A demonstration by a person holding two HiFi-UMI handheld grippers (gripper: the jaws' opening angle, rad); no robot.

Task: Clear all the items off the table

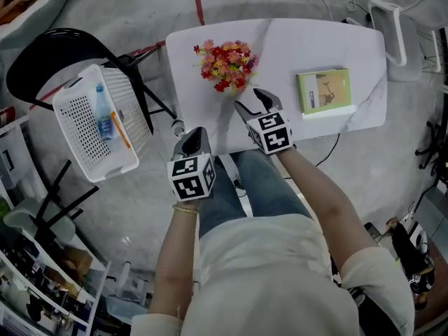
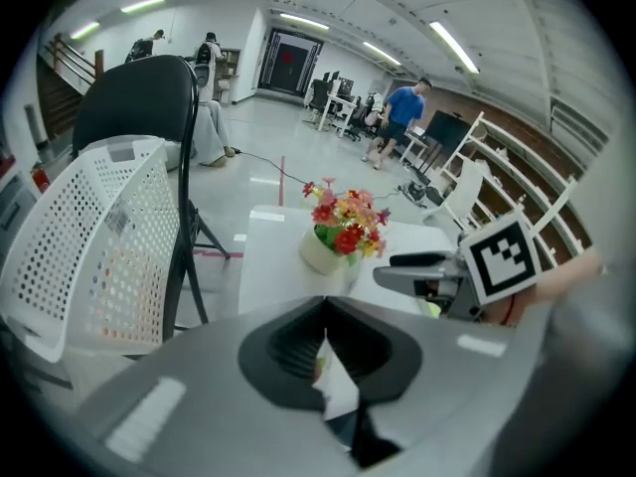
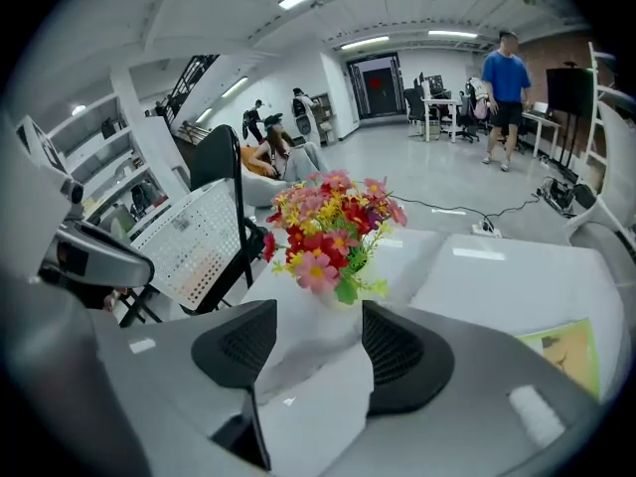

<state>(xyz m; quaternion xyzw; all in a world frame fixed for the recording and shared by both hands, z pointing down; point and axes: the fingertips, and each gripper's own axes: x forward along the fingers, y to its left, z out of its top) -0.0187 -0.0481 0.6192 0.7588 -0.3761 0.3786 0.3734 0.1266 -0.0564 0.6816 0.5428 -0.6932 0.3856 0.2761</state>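
A white pot of red, pink and yellow flowers point(image 1: 225, 65) stands at the near left of the white marble table point(image 1: 301, 47). A green book point(image 1: 323, 91) lies toward the table's right. My right gripper point(image 1: 250, 100) is open just short of the pot. In the right gripper view the flower pot point(image 3: 328, 232) shows between and beyond the pads point(image 3: 402, 356), which do not touch it. My left gripper point(image 1: 194, 133) is shut and empty, off the table's near left corner. From the left gripper point(image 2: 326, 351) I see the flowers point(image 2: 343, 222) ahead.
A white perforated basket point(image 1: 70, 100) sits on a black chair point(image 1: 49, 51) to the table's left, with a water bottle point(image 1: 103, 114) in it. A white chair point(image 1: 399, 33) stands at the table's far right. The person's legs are against the table's near edge.
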